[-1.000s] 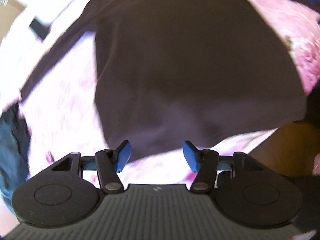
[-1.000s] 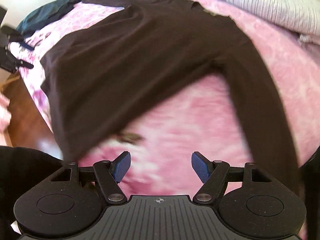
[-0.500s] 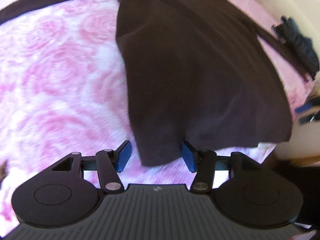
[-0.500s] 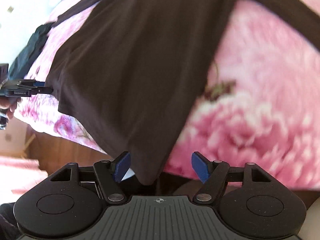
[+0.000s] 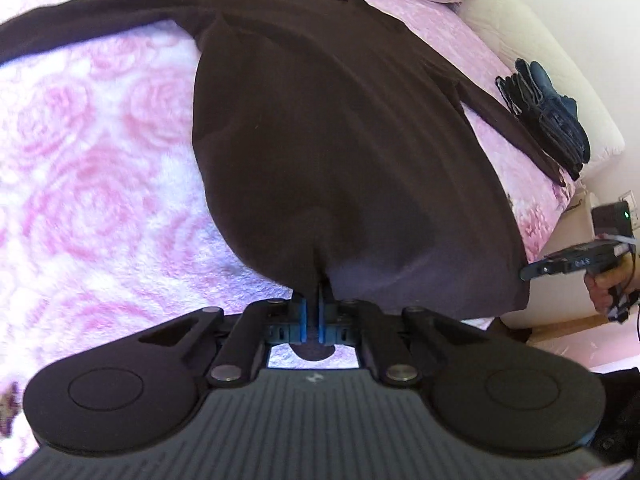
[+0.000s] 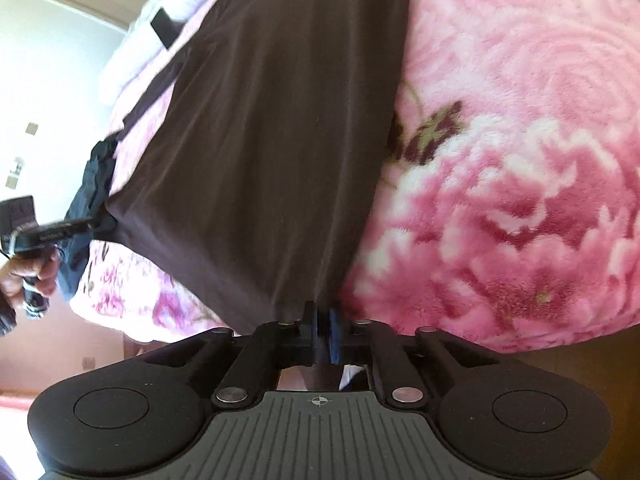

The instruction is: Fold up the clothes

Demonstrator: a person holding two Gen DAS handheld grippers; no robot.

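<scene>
Right now I have both grippers down at the near edge of the bed (image 5: 80,160), where the dark brown long-sleeved top (image 5: 340,140) lies spread flat on the pink rose-patterned blanket (image 6: 520,160), hem toward me and collar toward the far edge. Starting at the left, my left gripper (image 5: 313,312) has just been closing and its blue pads now pinch the hem near one bottom corner, the cloth puckering into a small crease where it enters the jaws. Moving right, my right gripper (image 6: 323,332) has likewise just been closing and is clamped on the hem at the other bottom corner, right at the bed's edge. Each wrist view catches the other gripper off to the side in the person's hand. Beyond the top's far sleeve, a folded dark blue garment (image 5: 552,120) sits at the bed's far right edge. I judge the fabric light, soft and limp: it will sag between my two grips, so the corners are the right places to hold, kept taut while I carry the hem toward the collar.
</scene>
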